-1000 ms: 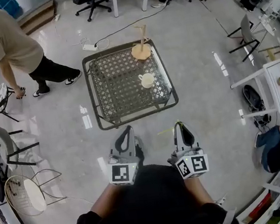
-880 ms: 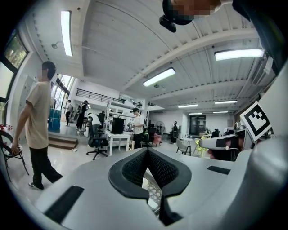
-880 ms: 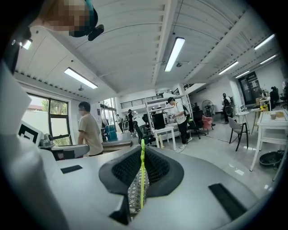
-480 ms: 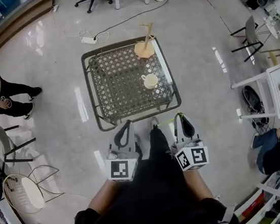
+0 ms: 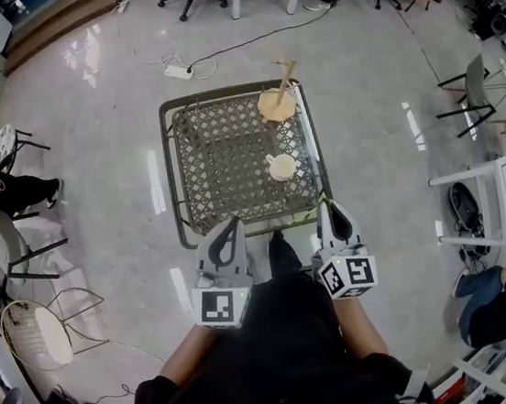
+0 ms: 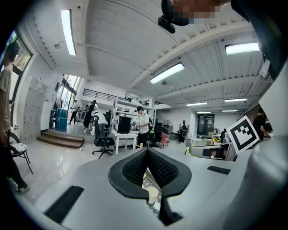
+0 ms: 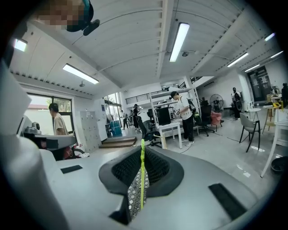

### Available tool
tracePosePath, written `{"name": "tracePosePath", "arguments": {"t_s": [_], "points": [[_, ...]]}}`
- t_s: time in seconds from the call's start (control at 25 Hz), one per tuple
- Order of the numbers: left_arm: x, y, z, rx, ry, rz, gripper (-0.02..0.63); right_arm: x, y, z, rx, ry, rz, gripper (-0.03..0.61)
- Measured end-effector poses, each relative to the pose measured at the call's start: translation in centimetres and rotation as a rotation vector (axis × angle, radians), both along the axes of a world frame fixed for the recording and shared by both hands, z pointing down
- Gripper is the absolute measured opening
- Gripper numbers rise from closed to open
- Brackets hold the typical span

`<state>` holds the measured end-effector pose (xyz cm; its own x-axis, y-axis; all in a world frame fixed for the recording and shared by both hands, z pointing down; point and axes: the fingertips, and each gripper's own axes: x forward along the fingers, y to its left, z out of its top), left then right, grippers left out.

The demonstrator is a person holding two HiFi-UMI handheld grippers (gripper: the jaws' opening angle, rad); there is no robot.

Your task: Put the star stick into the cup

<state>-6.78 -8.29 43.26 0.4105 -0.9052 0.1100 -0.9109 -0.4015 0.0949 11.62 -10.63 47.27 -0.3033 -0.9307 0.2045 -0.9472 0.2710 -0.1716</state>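
Overhead, looking down on a woven lattice desk [image 5: 219, 155] on the polished floor of an open-plan workshop. Standing at its near edge, both tools held at the near rim and pointing forward.

Left tool [image 5: 231, 223] shut on nothing, tips pressed together, with a glimpse of the desk through the gap behind them. Right tool [image 5: 325, 205] pinched shut on the star stick [image 7: 142, 179], a thin lime-green rod running up between the pads and past the tips. No sight of the star end in any view.

At the desk's far right corner, a round wooden stand [image 5: 277, 104] with a slanted peg. Nearer, on the right side and apart from the stand, a pale cup [image 5: 282, 166] with a small handle, upright, mouth open.

Judged to be the carrying step: stick in grip, cup not yet reached. Next move likely calls for reaching the right tool forward over the desk, bringing the stick's lower end above the cup's mouth, tipping it toward upright, lowering, and only then opening the pads. Some risk of nudging the light cup over or missing its small mouth.
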Motion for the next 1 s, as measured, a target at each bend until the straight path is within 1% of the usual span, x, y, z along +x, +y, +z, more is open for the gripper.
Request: {"name": "tracePosePath", "arguments": {"t_s": [0.16, 0.44, 0.56, 1.0], "points": [[1.8, -2.5, 0.3, -0.021, -0.012, 0.001, 0.017, 0.8, -4.2, 1.2, -0.023, -0.002, -0.038, 0.021], [3.0, -6.9, 0.9, -0.043, -0.015, -0.045, 0.017, 1.4, -10.8, 4.0, -0.072, -0.004, -0.094, 0.021], [3.3, -8.5, 1.1, -0.054, -0.014, -0.070, 0.017, 1.7, -13.0, 5.5, -0.095, -0.004, -0.118, 0.021], [4.7, -13.5, 2.4, -0.096, -0.022, -0.117, 0.017, 1.9, -20.2, 11.7, -0.191, -0.016, -0.176, 0.021]]}}
